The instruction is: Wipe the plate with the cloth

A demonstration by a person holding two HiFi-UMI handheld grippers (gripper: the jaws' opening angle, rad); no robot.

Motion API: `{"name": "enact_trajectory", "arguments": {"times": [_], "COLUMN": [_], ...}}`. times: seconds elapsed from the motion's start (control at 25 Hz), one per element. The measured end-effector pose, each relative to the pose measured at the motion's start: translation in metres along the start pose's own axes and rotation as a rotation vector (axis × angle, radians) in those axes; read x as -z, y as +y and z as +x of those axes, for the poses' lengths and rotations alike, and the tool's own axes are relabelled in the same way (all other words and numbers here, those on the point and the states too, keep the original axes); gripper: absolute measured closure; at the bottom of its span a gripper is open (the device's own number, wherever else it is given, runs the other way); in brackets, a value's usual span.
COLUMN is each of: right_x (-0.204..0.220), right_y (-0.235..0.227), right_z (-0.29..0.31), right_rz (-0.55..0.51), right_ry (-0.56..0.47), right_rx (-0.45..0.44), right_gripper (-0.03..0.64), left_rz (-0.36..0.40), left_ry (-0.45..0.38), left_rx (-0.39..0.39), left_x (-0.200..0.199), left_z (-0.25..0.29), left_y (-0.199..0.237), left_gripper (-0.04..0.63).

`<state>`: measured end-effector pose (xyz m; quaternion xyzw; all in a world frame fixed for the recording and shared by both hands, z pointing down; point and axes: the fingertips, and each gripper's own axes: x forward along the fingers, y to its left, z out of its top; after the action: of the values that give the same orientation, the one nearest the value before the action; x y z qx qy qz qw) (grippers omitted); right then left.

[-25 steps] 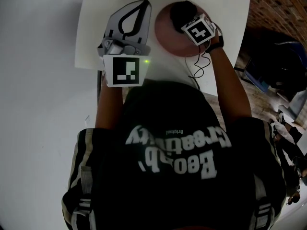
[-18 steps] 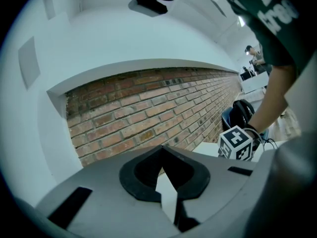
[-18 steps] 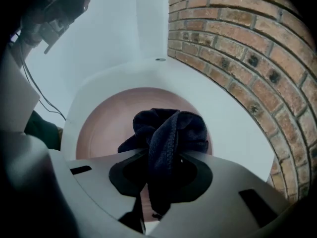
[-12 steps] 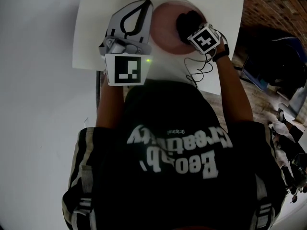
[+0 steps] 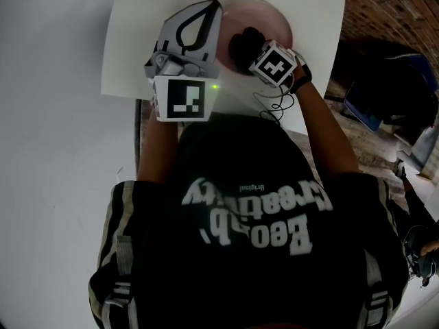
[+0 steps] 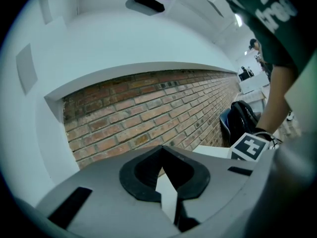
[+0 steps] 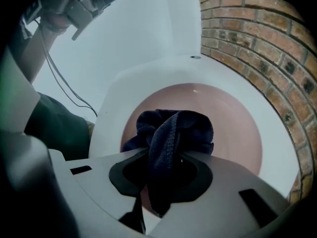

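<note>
A pink plate (image 5: 271,16) lies on the white table (image 5: 137,40) at the far middle. My right gripper (image 5: 248,46) is shut on a dark blue cloth (image 5: 241,43) and presses it on the plate's near-left part. In the right gripper view the cloth (image 7: 173,128) bunches out of the right gripper (image 7: 166,152) onto the plate (image 7: 233,128). My left gripper (image 5: 211,7) hovers just left of the plate, shut and holding nothing. In its own view the left gripper (image 6: 161,150) points up at a brick wall (image 6: 148,113), and the plate is not visible there.
The table's right edge (image 5: 322,74) runs close to the plate, with a brick floor (image 5: 391,12) and a dark bag (image 5: 405,81) beyond. A thin cable (image 5: 274,105) dangles from my right wrist. A black backpack (image 6: 242,120) sits by the wall.
My right gripper has dragged the cloth across the plate, from its far middle toward the near left. The left gripper has barely moved.
</note>
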<state>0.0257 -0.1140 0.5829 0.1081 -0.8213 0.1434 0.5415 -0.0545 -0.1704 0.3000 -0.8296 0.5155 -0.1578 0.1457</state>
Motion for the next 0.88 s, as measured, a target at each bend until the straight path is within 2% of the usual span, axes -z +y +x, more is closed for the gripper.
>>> {"name": "enact_trajectory", "arguments": {"times": [0.28,0.44,0.64,0.76,0.88], "right_x": [-0.029,-0.039,-0.036,-0.034,-0.042], "right_y": [-0.004,-0.016,-0.029,-0.030,-0.031], "right_z": [0.012,0.014,0.009,0.010,0.003], "right_rz": [0.032,0.056,0.035,0.071,0.059], "right_ry": [-0.057,-0.076,-0.057,-0.079,-0.134], "right_rx": [0.016,0.068,0.183,0.188,0.195], "right_gripper": [0.541,0.541,0.543,0.543,0.548], "left_rz": [0.001,0.007,0.010,0.011,0.017], "left_ry": [0.003,0.017,0.034,0.040,0.040], "left_rx": [-0.007,-0.005,-0.007,0.000,0.000], "left_x": [-0.001,0.001,0.002,0.003,0.000], "left_z": [0.000,0.001,0.002,0.002,-0.001], "left_y": [-0.002,-0.004,-0.002,-0.003,-0.005], "left_gripper": [0.597,0.597,0.597,0.597,0.597]}}
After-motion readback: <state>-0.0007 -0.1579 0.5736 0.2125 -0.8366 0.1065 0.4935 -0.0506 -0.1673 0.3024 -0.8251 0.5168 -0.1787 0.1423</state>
